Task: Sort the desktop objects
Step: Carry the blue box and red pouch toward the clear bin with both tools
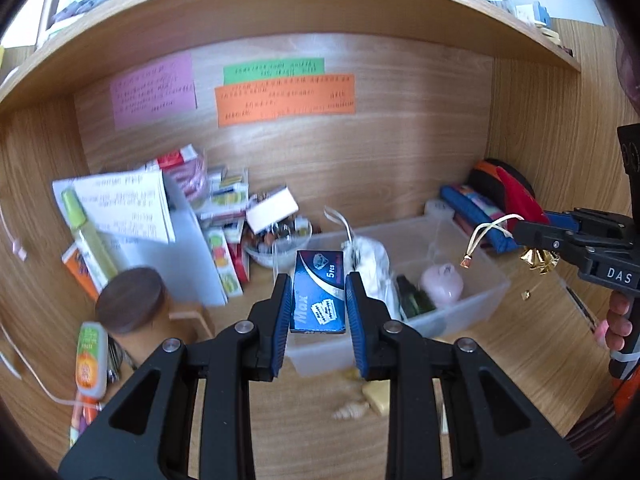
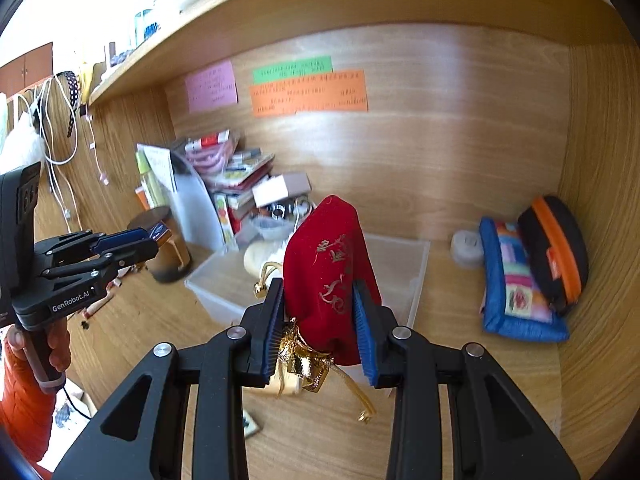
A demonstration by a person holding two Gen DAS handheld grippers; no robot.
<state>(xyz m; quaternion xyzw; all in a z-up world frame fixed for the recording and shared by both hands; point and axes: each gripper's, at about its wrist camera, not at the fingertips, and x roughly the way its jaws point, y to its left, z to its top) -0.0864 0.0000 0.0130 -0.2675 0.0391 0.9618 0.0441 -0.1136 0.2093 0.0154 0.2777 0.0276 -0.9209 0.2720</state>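
Left gripper (image 1: pixel 318 306) clamped on blue box (image 1: pixel 319 292), right gripper (image 2: pixel 320 320) clamped on red pouch (image 2: pixel 332 264), both held above clear bin (image 1: pixel 460 304), desk (image 1: pixel 500 360) below.

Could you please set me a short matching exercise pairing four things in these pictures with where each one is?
Things:
1. small blue cardboard box
2. red velvet pouch with gold print
3. pink rounded object
4. orange paper note

Places:
A. stuck on the wooden back wall
B. inside the clear plastic bin
C. clamped in the left gripper
D. clamped in the right gripper

Pairs: 1-C, 2-D, 3-B, 4-A
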